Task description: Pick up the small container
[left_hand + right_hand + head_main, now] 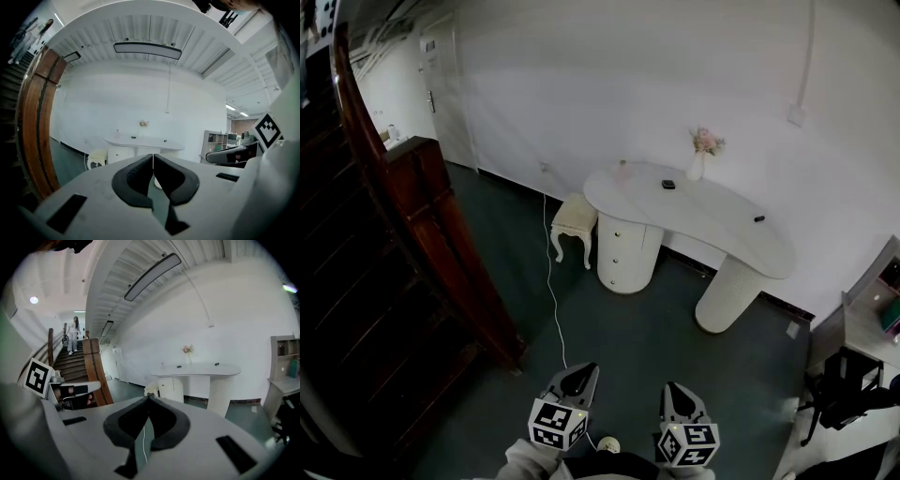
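Dark item [668, 185] on desk [712, 223] too small to identify; black object [844, 382] cut by edge.

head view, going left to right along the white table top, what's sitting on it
small pale bottle → small black object → vase of pink flowers → small dark object near the table's right end

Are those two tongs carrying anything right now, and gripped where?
Nothing is held: the left tongs and the right tongs are both shut with nothing between them.
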